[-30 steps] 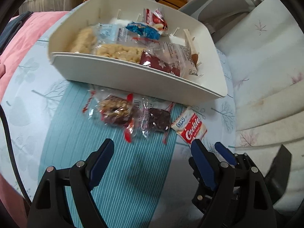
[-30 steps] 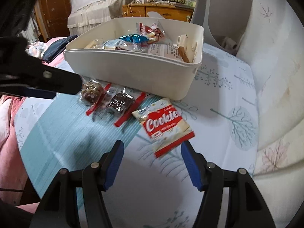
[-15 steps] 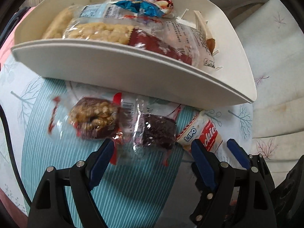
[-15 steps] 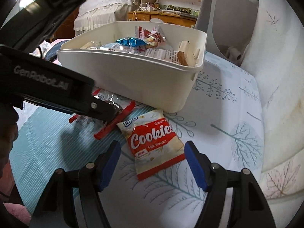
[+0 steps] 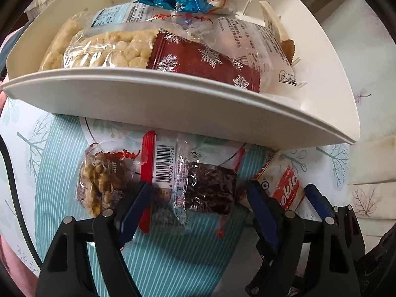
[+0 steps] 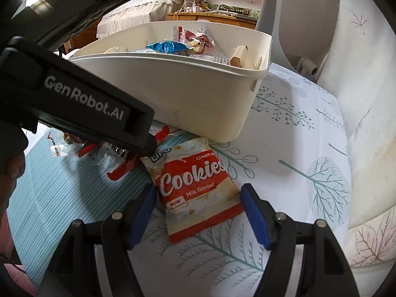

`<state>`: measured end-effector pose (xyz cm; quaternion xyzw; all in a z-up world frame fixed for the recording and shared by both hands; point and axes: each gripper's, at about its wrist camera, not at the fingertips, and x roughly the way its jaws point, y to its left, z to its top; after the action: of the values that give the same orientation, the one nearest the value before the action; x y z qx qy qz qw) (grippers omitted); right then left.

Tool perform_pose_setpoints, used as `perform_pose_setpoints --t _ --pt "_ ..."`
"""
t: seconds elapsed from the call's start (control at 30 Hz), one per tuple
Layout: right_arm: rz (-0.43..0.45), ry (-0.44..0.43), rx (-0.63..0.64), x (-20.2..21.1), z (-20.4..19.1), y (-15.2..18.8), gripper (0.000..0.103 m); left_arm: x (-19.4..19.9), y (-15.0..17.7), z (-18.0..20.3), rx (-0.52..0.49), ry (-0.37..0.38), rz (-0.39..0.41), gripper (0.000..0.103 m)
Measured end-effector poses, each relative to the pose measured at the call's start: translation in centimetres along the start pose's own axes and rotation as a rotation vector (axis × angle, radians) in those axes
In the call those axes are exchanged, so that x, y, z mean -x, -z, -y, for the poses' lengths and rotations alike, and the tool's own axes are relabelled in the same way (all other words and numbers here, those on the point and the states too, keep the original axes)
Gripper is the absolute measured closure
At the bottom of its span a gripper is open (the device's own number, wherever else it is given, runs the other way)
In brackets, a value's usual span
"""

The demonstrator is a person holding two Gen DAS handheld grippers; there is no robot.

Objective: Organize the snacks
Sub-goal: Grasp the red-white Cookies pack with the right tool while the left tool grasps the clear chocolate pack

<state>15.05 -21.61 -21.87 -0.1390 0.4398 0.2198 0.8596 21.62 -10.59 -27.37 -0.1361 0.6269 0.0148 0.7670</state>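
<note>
left gripper (image 5: 198, 198) apart over dark snack (image 5: 210, 188), tight against bin (image 5: 173, 104) wall. right gripper (image 6: 198, 208) has just been opening, astride "cookies milk flavour" pack (image 6: 198, 185); open tablecloth (image 6: 309, 148) to its right.

Both grippers (image 5: 198, 210) (image 6: 198, 212) are showing black frames, blue finger pads (image 6: 255, 219), silver screws; white GenRobot.AI lettering is running along the left one's body

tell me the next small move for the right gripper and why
Probably lower it a little more and close on the cookies: the right gripper is open, its jaws having just widened, and the pack lies flat between them, outside the bin.
</note>
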Motion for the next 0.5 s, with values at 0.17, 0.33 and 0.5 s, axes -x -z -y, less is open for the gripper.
perform_pose_setpoints --t 0.17,0.33,0.5 --pt "-0.001 -0.004 -0.013 -0.4 0.2 0.1 0.028 -0.2 -0.1 0.5 -0.017 -0.036 -0.003 0.028" --pt "0.012 -0.018 -0.035 -0.6 0.4 0.2 0.026 -0.3 -0.4 1.2 -0.029 -0.081 0.002 0.035" --pt "0.029 -0.027 -0.030 -0.6 0.5 0.4 0.026 -0.5 -0.5 2.3 -0.044 -0.091 0.012 0.042"
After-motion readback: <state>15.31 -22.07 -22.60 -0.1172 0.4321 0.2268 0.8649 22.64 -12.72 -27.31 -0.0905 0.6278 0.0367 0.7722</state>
